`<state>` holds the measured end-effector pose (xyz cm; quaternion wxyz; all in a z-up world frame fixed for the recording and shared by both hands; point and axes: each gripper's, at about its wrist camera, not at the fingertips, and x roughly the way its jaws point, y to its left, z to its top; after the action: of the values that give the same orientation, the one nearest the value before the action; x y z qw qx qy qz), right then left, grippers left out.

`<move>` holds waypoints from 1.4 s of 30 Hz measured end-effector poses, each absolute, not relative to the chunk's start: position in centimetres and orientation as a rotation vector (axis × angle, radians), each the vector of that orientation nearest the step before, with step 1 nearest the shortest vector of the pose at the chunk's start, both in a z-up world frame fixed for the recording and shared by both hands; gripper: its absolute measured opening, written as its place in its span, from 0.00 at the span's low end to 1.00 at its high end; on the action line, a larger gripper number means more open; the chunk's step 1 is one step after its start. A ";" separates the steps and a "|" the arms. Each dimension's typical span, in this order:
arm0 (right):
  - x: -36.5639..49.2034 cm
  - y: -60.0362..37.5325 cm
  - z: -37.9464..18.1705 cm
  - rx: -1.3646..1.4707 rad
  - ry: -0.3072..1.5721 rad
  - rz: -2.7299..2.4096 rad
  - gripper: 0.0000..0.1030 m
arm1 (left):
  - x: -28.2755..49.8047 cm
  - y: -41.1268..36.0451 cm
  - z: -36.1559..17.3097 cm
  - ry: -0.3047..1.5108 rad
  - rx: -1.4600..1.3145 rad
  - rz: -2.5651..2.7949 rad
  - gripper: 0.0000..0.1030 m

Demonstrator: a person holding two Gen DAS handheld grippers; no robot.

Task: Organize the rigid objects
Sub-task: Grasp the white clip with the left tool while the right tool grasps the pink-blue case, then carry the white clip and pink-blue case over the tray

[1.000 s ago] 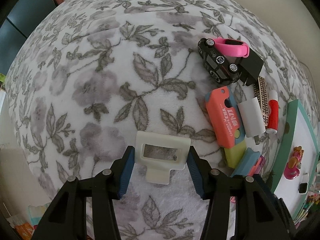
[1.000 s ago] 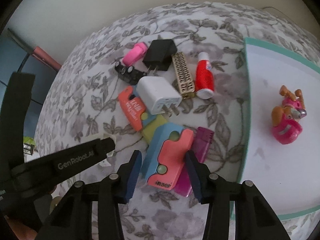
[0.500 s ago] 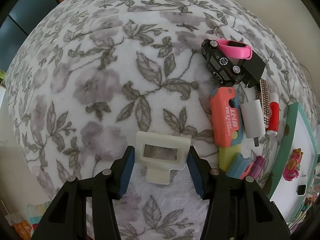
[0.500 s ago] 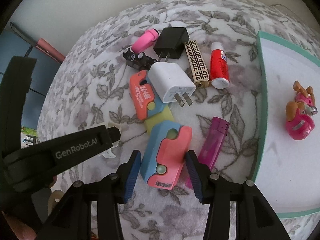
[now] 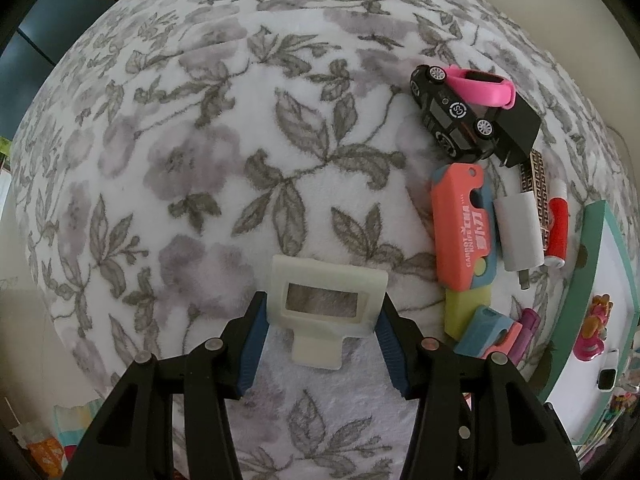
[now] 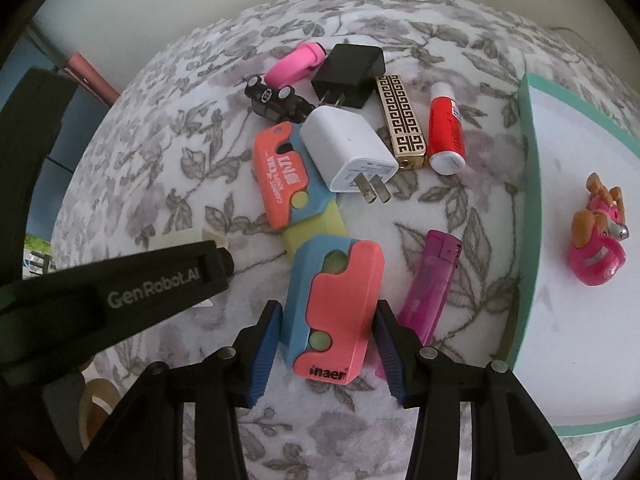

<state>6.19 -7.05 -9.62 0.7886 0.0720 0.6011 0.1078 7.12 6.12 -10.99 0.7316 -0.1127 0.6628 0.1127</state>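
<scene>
My left gripper (image 5: 324,306) points straight down at the floral cloth and is shut on a cream plastic frame piece (image 5: 332,272), one pad on each side. In the right wrist view its black arm (image 6: 152,280) crosses the left side. My right gripper (image 6: 327,314) is shut on a blue-and-pink folding toy (image 6: 340,292), held by its long sides just over the cloth. That toy (image 5: 490,330) also shows at the lower right of the left wrist view. A purple lighter (image 6: 436,280) lies right of it, apart.
Beyond lie a coral-blue-yellow toy knife (image 6: 280,176), white charger (image 6: 348,148), black charger (image 6: 352,72), black toy car (image 6: 276,100), pink band (image 6: 296,64), gold lighter (image 6: 400,120) and red bottle (image 6: 444,132). A teal-rimmed tray (image 6: 528,200) at right holds a pink pup figure (image 6: 600,248).
My right gripper has carried the blue-and-pink toy left, off the purple lighter, and a little lower. The left gripper has kept still with the cream piece.
</scene>
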 end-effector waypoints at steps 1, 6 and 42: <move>6.3 -6.9 -9.7 0.152 1.294 0.232 0.47 | 7.1 6.1 -11.1 1.462 -0.247 0.249 0.53; 6.2 -6.8 -9.8 0.151 1.291 0.240 0.47 | 7.0 5.8 -11.8 1.467 -0.240 0.256 0.52; 4.8 -16.1 -3.2 0.359 1.138 0.090 0.45 | 7.4 2.1 -2.8 1.218 -0.202 0.156 0.51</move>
<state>4.77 -16.12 -3.22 0.8262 0.1690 0.5357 0.0424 7.44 2.06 -2.77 0.8127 -0.0944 0.5704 0.0729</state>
